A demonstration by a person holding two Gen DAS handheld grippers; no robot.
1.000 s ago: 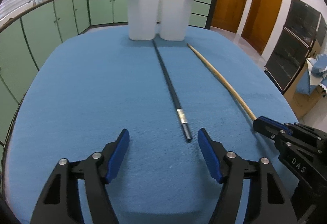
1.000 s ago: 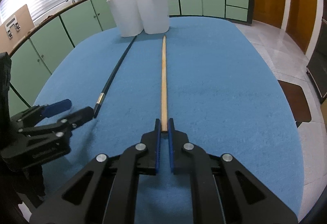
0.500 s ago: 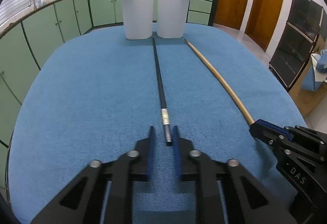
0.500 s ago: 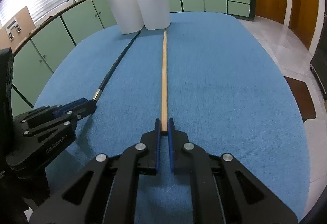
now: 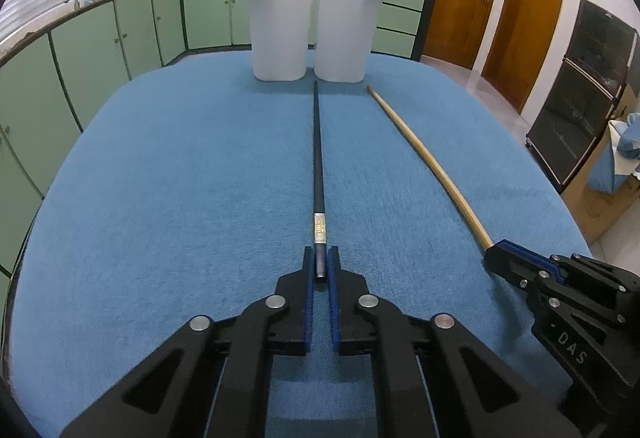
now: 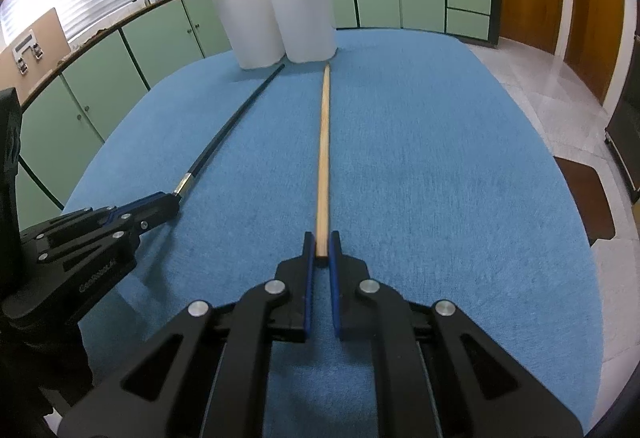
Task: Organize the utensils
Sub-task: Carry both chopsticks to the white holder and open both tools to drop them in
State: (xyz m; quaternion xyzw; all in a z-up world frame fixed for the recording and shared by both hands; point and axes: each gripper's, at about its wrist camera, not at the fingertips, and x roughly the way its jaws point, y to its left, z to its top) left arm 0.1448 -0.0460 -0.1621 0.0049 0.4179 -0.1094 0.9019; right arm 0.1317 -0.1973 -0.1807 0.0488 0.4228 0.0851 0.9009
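Left gripper (image 5: 321, 263) jaws clamped on black chopstick (image 5: 317, 158), right gripper (image 6: 321, 247) jaws clamped on wooden chopstick (image 6: 322, 142), both lay on blue surface (image 5: 160, 198).

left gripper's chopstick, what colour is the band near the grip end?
Silver-white with gold markings, on the black chopstick in the left gripper. Clearest in the left wrist view.

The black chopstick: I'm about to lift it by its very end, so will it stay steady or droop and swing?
The black chopstick looks thin and rigid, so it likely won't droop. The left gripper pinches only its near end, so the far tip may swing or pivot. Its smooth, glossy shaft could slip between the pads.
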